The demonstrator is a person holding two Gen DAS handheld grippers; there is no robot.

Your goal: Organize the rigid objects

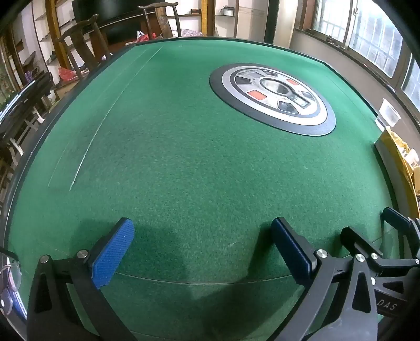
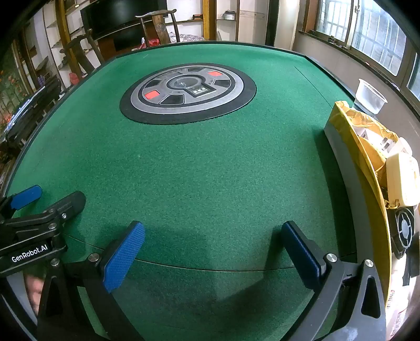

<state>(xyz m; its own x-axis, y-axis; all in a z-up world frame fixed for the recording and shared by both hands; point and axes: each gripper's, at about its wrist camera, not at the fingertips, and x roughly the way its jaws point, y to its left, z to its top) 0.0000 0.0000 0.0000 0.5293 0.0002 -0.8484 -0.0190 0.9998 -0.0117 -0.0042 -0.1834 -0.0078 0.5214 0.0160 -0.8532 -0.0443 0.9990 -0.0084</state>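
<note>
My left gripper [image 1: 202,236] hangs open over bare green felt, nothing between its blue pads [image 1: 113,251]. My right gripper [image 2: 212,236] is open too, also above empty felt near the table's front edge. The two sit side by side: the right gripper [image 1: 372,225] shows at the left wrist view's right edge, and the left gripper [image 2: 51,196] at the right wrist view's left edge. A grey bin [image 2: 341,157] lined with a yellow bag [image 2: 367,147] stands at the table's right. It holds a cream plastic object [image 2: 401,178] and a small black fan [image 2: 404,228].
A round grey and black control panel [image 2: 187,91] with red buttons sits in the middle of the green table [image 2: 210,170]. A clear plastic tub [image 2: 370,95] stands behind the bin. Wooden chairs [image 2: 157,23] and shelves are beyond the far edge, windows to the right.
</note>
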